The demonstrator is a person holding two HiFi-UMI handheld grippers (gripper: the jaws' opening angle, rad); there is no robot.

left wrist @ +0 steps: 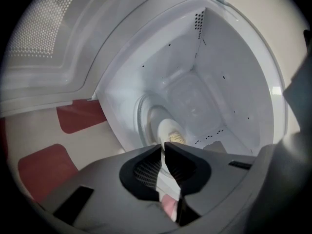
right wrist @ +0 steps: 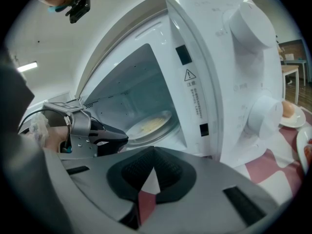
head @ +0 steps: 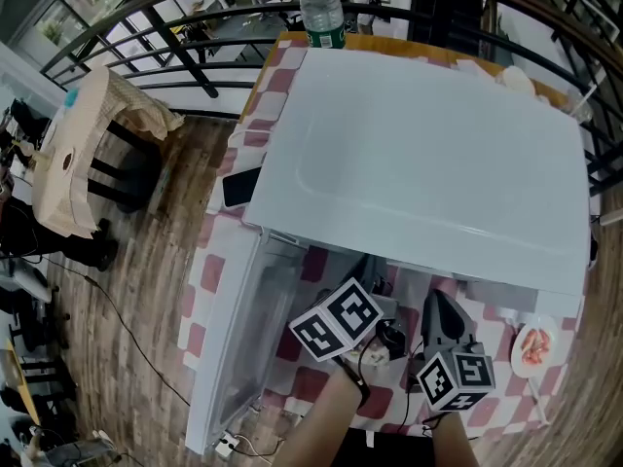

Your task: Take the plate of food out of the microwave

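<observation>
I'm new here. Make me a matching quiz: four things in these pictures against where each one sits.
1 plate of food
2 water bottle
3 black phone
4 small dish

A behind the microwave
B left of the microwave
C inside the microwave
D right of the microwave

Pairs: 1-C, 2-A, 3-B, 4-D

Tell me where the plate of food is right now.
In the right gripper view the plate of food sits inside the open microwave, left of its control panel, with its near rim at the left gripper's jaw tips.
</observation>
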